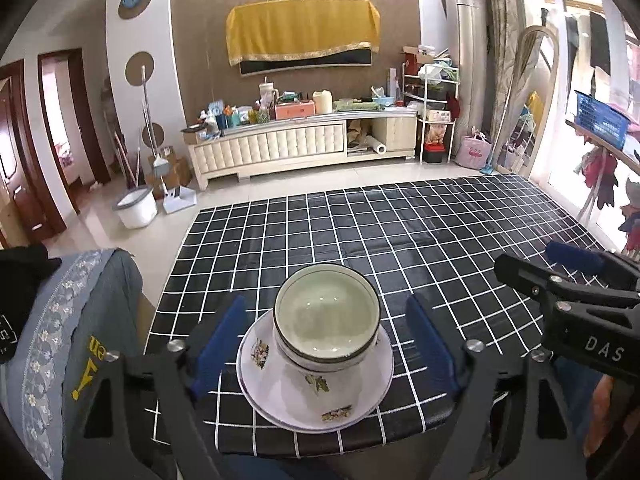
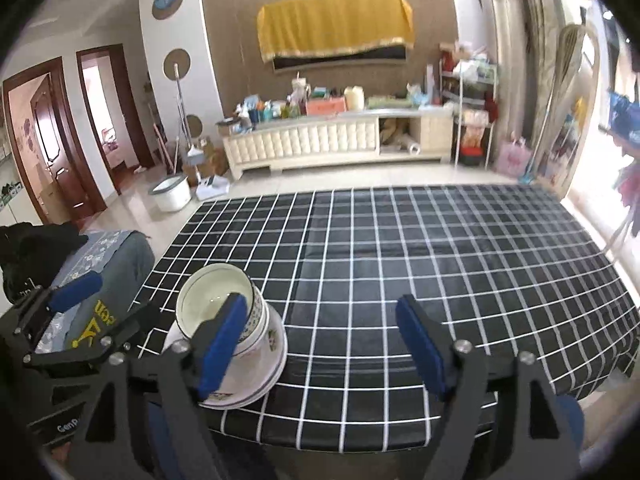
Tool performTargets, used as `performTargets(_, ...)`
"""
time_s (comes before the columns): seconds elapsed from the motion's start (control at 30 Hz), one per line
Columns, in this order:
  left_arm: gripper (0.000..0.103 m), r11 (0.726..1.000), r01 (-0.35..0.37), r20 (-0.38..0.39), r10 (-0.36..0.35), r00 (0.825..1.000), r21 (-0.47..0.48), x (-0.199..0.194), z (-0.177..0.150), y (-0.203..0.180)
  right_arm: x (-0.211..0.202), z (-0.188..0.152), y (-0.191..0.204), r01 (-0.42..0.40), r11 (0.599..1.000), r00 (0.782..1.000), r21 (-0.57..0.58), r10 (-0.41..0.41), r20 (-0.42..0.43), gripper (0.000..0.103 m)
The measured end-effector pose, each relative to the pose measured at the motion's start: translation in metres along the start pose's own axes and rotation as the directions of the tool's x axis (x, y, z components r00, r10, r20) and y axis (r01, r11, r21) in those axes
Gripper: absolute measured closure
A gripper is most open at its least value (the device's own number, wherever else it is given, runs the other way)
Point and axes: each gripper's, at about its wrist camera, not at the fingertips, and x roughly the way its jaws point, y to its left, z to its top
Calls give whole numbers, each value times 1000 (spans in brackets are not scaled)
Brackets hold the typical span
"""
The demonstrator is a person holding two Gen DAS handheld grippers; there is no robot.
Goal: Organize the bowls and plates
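Observation:
Stacked white bowls with dark rims [image 1: 327, 316] sit on a white floral plate [image 1: 280, 396] near the front edge of the black checked table [image 1: 420, 224]. My left gripper [image 1: 326, 344] is open, its blue pads either side of the stack, not touching it. In the right wrist view the same bowl stack [image 2: 218, 300] on the plate [image 2: 264, 376] is at the left, partly behind a blue pad. My right gripper [image 2: 322, 344] is open and empty over bare tablecloth to the right of the stack. It also shows in the left wrist view [image 1: 560, 284].
A grey-blue cushioned chair [image 1: 72, 340] with a black garment stands left of the table. Beyond the table are tiled floor, a white bucket [image 1: 136, 208] and a cluttered TV cabinet [image 1: 296, 140]. A drying rack [image 1: 600, 160] stands at the right.

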Motion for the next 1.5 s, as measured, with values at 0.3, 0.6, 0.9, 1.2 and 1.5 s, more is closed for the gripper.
performTargets(0.3, 15, 1000, 12, 64, -12, 998, -5, -26, -21, -10, -29, -23, -9, 59, 998, 995, -25, -57, 77, 5)
performTargets(0.6, 10, 1000, 9, 78, -9, 997, -9, -42, -41, -28, -47, -40, -20, 74, 996, 991, -53, -68, 120, 0)
performTargets(0.9, 1, 1000, -2, 93, 2, 996, -5, -57, -43, -36, -54, -45, -33, 49, 998, 990, -30, -44, 137, 0)
performTargets(1.2, 1, 1000, -9, 99, 9, 995, 4, -60, -43, -45, -59, -51, -37, 44, 999, 989, -21, -40, 140, 0)
performTargets(1.5, 1, 1000, -15, 98, 15, 995, 7, -62, -43, -51, -59, -54, -44, 31, 1000, 991, -4, -30, 129, 0)
